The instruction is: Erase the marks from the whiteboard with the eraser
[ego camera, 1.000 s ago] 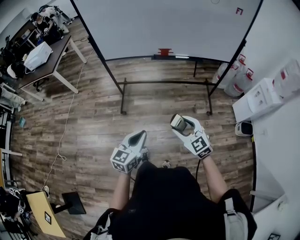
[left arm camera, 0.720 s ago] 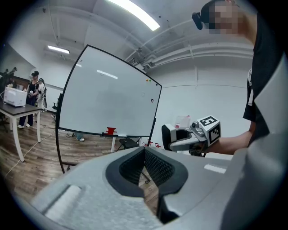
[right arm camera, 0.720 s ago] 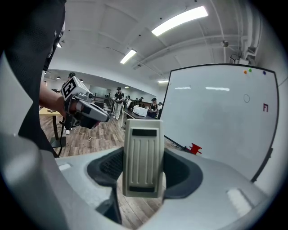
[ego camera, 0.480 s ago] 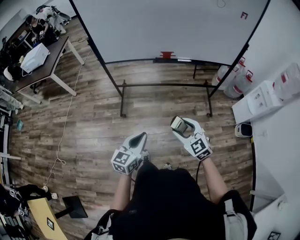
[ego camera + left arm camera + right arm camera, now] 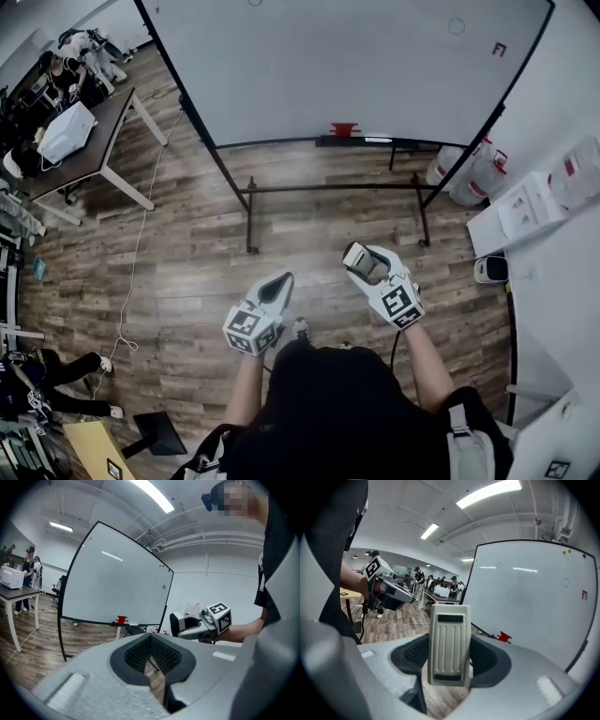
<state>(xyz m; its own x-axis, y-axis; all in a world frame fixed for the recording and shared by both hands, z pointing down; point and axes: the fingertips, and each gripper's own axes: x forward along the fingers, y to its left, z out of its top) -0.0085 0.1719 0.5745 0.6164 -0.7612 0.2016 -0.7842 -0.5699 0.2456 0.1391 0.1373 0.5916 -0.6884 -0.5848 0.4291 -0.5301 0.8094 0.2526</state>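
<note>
Whiteboard (image 5: pixel 347 66) sits lower in view now, over glossy plank floor (image 5: pixel 187 239) — right gripper (image 5: pixel 362 263) pinches ribbed beige eraser (image 5: pixel 449 644), left gripper (image 5: pixel 277 280) pressed together.

The eraser (image 5: pixel 449 641) is a pale grey block with a ribbed plastic back, standing upright and clamped between the jaws of the right gripper (image 5: pixel 367 265). The whiteboard (image 5: pixel 347 66), white in a black frame on a stand, faces it and is well apart. High to the eraser's right it bears a small red mark (image 5: pixel 584 595) and a faint circle (image 5: pixel 565 582).
</note>
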